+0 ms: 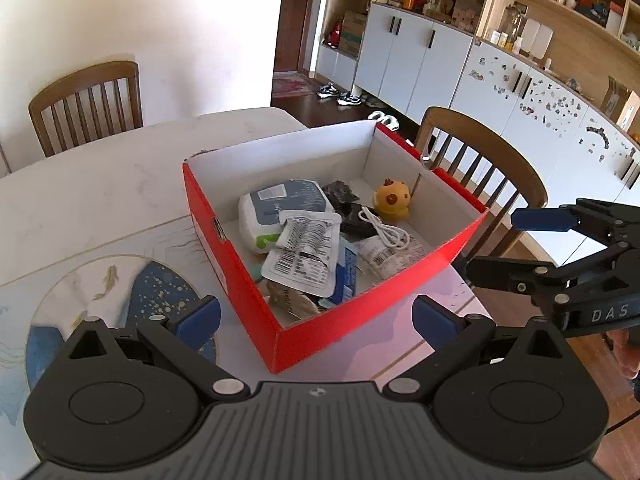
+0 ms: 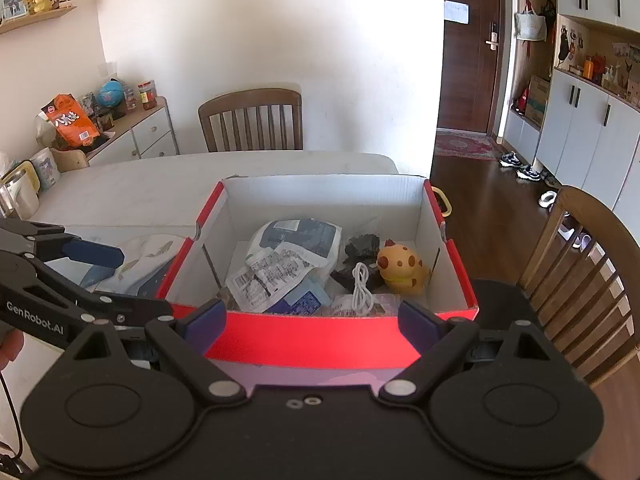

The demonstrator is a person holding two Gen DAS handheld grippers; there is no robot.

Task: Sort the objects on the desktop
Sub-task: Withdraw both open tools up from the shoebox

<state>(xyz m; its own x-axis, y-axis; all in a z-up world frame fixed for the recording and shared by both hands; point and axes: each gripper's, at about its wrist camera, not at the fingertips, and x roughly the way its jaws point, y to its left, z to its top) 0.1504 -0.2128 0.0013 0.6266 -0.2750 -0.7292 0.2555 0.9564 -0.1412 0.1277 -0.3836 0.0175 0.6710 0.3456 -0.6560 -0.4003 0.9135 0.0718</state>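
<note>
A red cardboard box (image 1: 240, 288) (image 2: 312, 336) with white inner walls stands on the table and holds the sorted items: a wet-wipes pack (image 1: 280, 204) (image 2: 300, 236), printed sachets (image 1: 304, 256) (image 2: 268, 276), a white cable (image 1: 386, 228) (image 2: 362, 284), a dark object (image 2: 360, 246) and a yellow spotted toy (image 1: 392, 198) (image 2: 402, 268). My left gripper (image 1: 316, 318) hovers open before the box's near corner, empty. My right gripper (image 2: 312, 326) is open and empty at the box's near wall. Each gripper also shows in the other's view, the right gripper (image 1: 504, 244) beside the box and the left gripper (image 2: 132, 280) beside it.
A placemat with a blue and gold fish design (image 1: 132, 300) (image 2: 148, 256) lies left of the box. Wooden chairs (image 1: 88, 100) (image 1: 480, 160) stand at the table's far side and right. A mug (image 2: 24, 192) stands at the table's left end. White cabinets (image 1: 420, 64) line the room.
</note>
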